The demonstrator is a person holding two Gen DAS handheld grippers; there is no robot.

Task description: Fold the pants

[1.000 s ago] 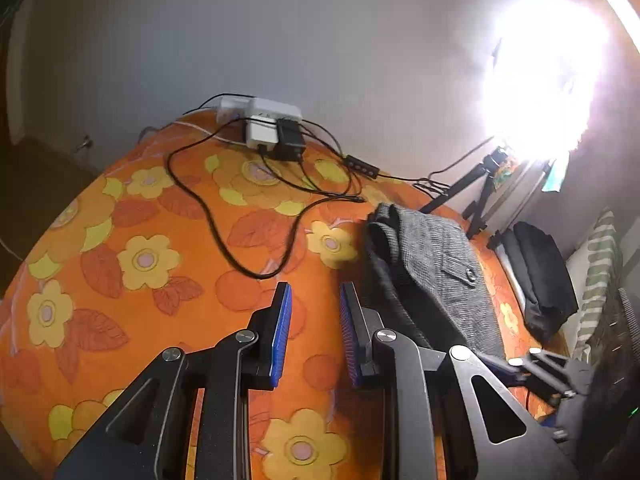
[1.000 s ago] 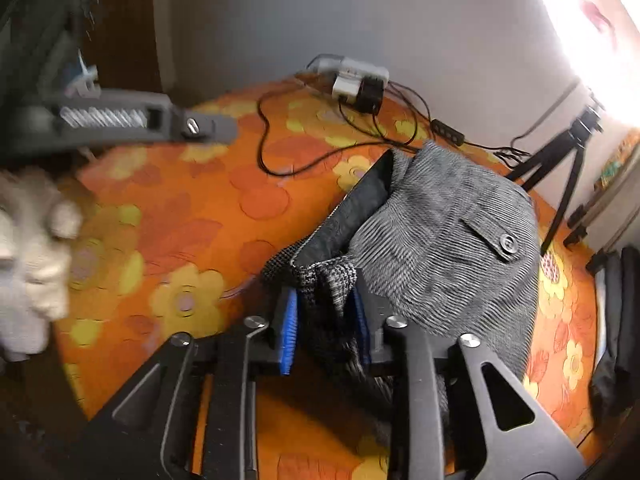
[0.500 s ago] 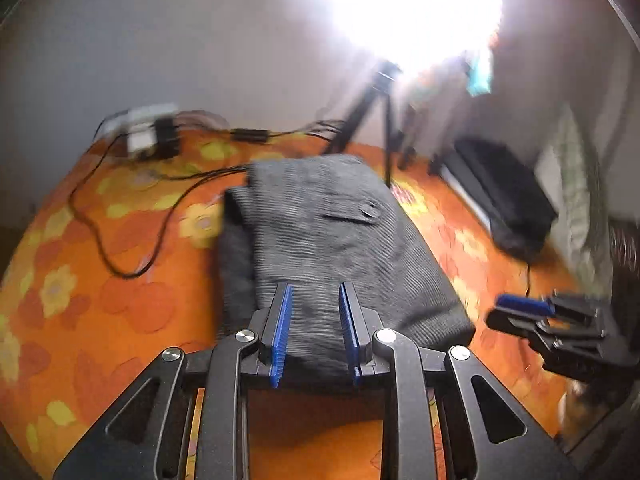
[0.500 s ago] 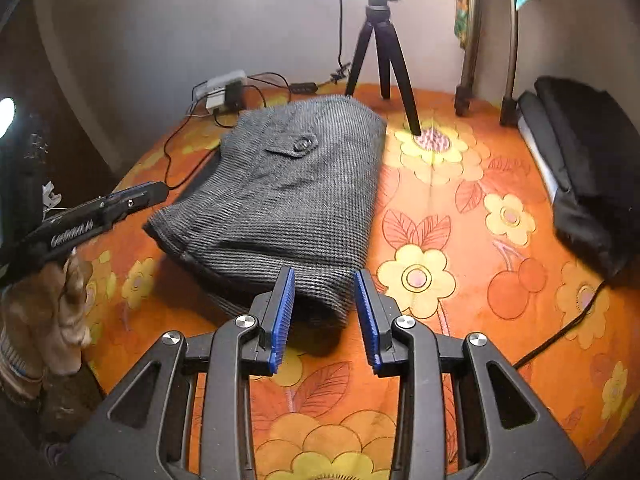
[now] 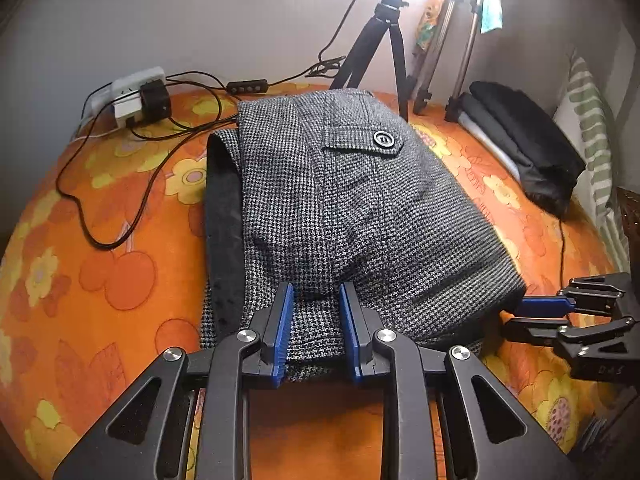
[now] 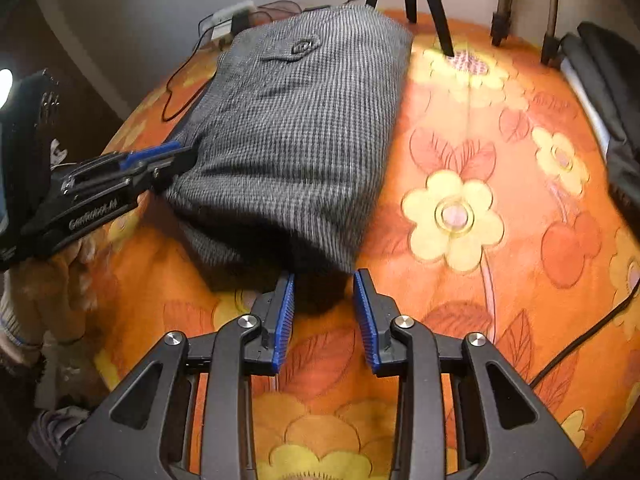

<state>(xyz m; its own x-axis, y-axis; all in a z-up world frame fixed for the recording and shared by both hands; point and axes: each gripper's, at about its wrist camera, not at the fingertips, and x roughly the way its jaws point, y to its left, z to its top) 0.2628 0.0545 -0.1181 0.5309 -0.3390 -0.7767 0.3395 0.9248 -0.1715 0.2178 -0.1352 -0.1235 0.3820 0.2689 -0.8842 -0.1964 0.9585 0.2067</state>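
Left gripper [image 5: 316, 300] angled down over the near hem of the folded pants [image 5: 352, 208], jaws narrowly apart, cloth under and between the blue pads, pinch not certain. Right gripper [image 6: 324, 280] tilted down at the near corner, jaws slightly parted, empty. Pants flat on the orange floral bedspread [image 6: 500, 184]. Beyond, a tripod [image 5: 380, 40].

We look steeply down along each gripper's own fingers — the left wrist view close over the near edge of the folded pants [image 5: 360, 208], the right wrist view just off their corner [image 6: 304, 120] — and both share the pants, the tripod [image 5: 380, 44] and the orange floral cover [image 6: 480, 184].
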